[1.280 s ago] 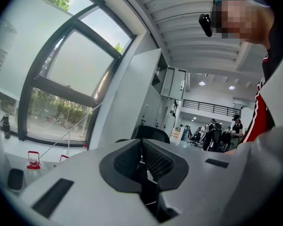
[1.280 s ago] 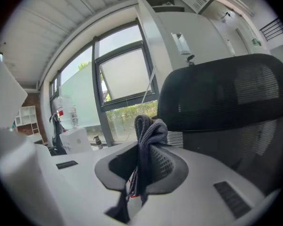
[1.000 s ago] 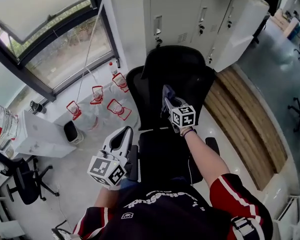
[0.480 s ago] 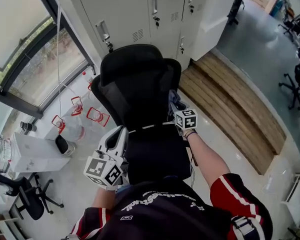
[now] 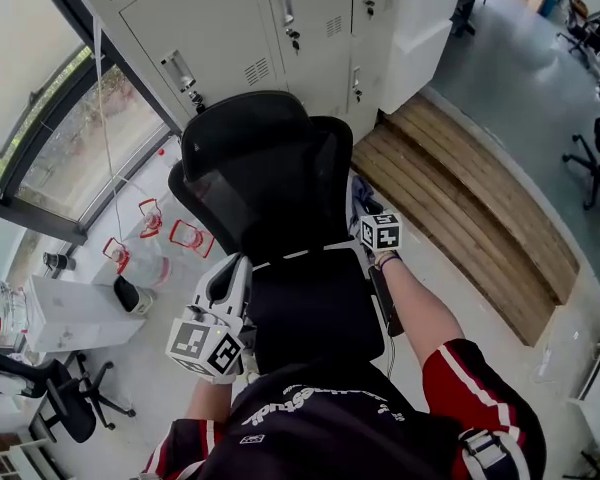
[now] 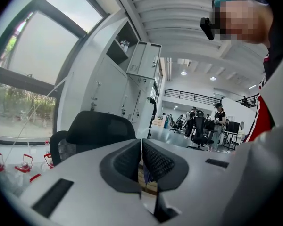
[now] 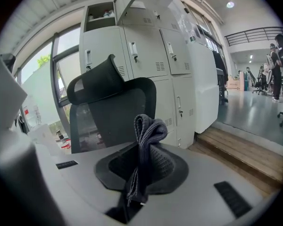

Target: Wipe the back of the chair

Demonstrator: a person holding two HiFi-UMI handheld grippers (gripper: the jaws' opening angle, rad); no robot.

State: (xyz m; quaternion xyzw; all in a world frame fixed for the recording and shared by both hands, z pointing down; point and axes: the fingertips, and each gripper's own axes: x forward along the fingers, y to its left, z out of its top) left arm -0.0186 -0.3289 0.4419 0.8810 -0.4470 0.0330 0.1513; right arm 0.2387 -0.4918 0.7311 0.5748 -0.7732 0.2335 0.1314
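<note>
Since 1 second ago, our right gripper (image 5: 357, 192) has slid from the middle of the chair (image 5: 265, 183) back to its right edge. Its 2 jaws are clamped on a folded grey cloth (image 7: 148, 131). Our left gripper (image 5: 238, 264) sits low at the seat's left side, jaws pressed together with nothing between. Grey lockers (image 5: 280, 28) stand behind the chair.

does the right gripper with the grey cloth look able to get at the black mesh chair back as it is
Probably yes: the right gripper, shut on the grey knitted cloth, sits right beside the edge of the black mesh chair back, with nothing showing between them.
</note>
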